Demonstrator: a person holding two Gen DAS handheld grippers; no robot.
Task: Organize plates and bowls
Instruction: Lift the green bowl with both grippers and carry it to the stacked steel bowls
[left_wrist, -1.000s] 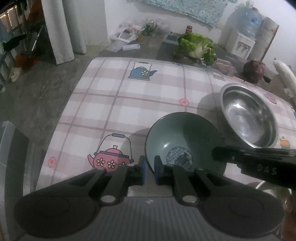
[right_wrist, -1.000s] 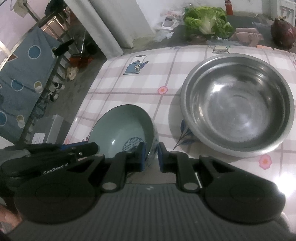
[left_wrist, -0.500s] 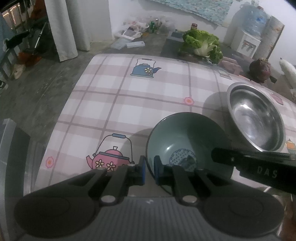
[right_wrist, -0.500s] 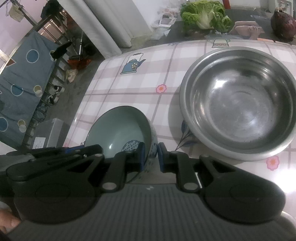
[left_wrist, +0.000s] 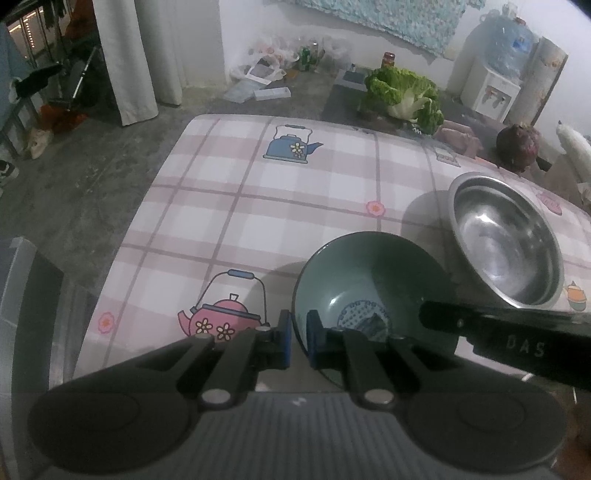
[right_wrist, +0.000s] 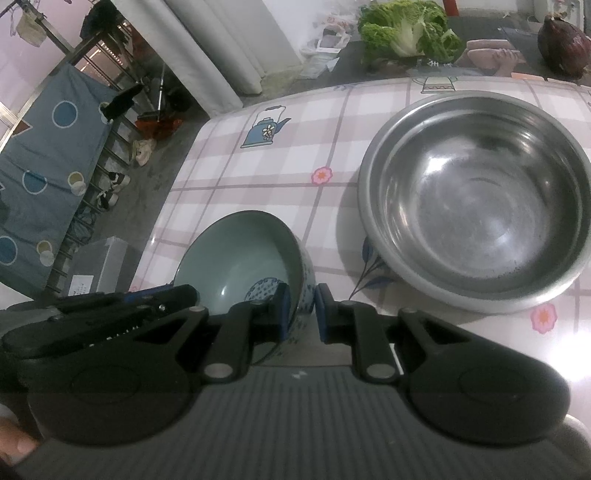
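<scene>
Left wrist view, nearest first: the left gripper (left_wrist: 298, 339) is seen clamped on the near rim of a green ceramic bowl (left_wrist: 365, 280), one pad inside the wall and one outside. From the right wrist view, the right gripper (right_wrist: 300, 310) is clamped on the opposite side of the same rim, so the bowl is held by both. The bowl is shown at the near edge of the checked tabletop (left_wrist: 258, 206). Just beyond the bowl, a larger steel bowl (right_wrist: 476, 199) is seen standing empty. Farther beyond the bowl, leafy greens (left_wrist: 404, 94) are visible. No plates are seen. Nesting appears not yet done; placing the green bowl seems left.
</scene>
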